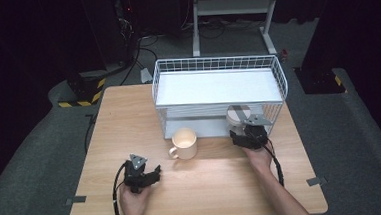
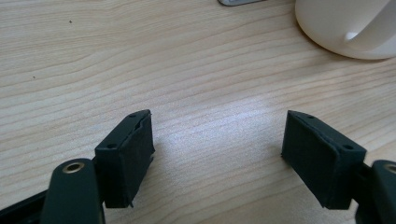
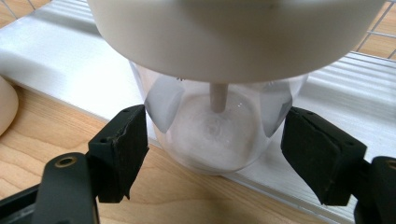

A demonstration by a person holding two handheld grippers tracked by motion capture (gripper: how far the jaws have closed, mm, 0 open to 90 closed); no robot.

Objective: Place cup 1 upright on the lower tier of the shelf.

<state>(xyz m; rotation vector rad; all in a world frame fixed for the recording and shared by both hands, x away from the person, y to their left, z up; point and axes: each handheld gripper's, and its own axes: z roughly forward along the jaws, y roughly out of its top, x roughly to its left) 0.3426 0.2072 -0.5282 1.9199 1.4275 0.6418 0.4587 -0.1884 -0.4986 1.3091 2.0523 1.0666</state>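
Observation:
A clear plastic jar [image 3: 212,140] with a wide cream lid [image 3: 233,37] stands at the front right of the white wire rack [image 1: 215,61]; from above its lid [image 1: 239,113] looks grey and white. My right gripper [image 3: 215,135] is open, one jaw on each side of the jar's lower body with small gaps; in the high view this gripper [image 1: 243,133] sits just in front of the jar. A cream mug [image 1: 184,143] stands upright on the table, handle to the front left. My left gripper [image 1: 155,172] rests low over bare wood, open and holding nothing [image 2: 217,140], with the mug [image 2: 345,28] ahead to its right.
The wooden table [image 1: 129,116] carries the two-level rack at the back centre, with a white shelf [image 1: 217,86] on top and a slatted white base [image 3: 327,88] below. Dark floor, cables and a metal stand lie beyond the far edge.

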